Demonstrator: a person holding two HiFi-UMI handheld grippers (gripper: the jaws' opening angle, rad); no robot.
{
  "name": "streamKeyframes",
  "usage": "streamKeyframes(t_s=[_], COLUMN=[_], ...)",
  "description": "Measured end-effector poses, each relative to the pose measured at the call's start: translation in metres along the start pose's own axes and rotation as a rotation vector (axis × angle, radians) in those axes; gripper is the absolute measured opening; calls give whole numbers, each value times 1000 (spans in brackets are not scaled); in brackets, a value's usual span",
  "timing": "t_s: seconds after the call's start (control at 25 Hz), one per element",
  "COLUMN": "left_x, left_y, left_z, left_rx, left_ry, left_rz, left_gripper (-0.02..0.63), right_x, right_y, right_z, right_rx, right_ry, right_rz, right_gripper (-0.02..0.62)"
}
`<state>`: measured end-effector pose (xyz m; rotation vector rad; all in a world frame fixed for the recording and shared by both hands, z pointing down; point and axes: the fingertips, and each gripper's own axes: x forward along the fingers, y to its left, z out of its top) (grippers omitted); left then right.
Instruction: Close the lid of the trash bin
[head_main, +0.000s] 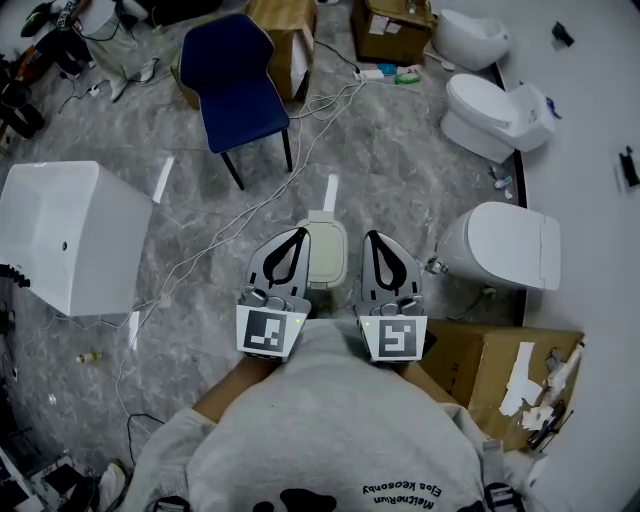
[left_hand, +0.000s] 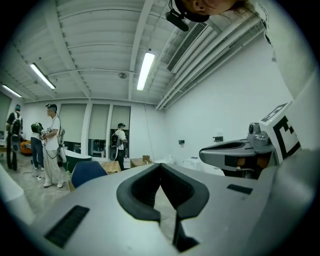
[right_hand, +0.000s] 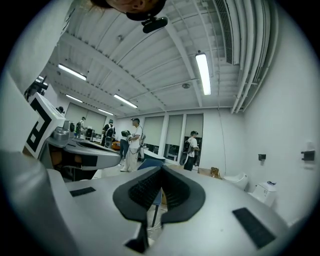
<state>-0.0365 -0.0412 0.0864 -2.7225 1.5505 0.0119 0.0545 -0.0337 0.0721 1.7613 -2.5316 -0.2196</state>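
Note:
A small cream trash bin (head_main: 327, 256) stands on the grey marble floor below me, partly hidden between the two grippers; I cannot tell how its lid stands. My left gripper (head_main: 297, 234) and right gripper (head_main: 372, 238) are held side by side close to my chest, pointing level and well above the bin. Both are shut with nothing between the jaws. The left gripper view shows its closed tips (left_hand: 161, 165) against the room and ceiling, and the right gripper view shows the same for its own tips (right_hand: 161, 169). Neither gripper view shows the bin.
A blue chair (head_main: 236, 85) stands ahead, a white cabinet (head_main: 70, 236) at the left. White toilets (head_main: 503, 246) (head_main: 495, 115) sit at the right, a cardboard box (head_main: 490, 368) near my right side. Cables (head_main: 215, 240) trail across the floor. People stand at the room's far end (right_hand: 132, 142).

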Motion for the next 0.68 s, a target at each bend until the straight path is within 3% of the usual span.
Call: streamKeyframes(t_s=[0.68], left_x=[-10], left_y=[-7], left_z=[-14], left_rx=[-19], left_ry=[51], left_rz=[-13], left_gripper=[20], right_x=[-16], right_y=[2], right_z=[-14], right_rx=[12], right_ry=[69], right_rz=[6], right_gripper=[32])
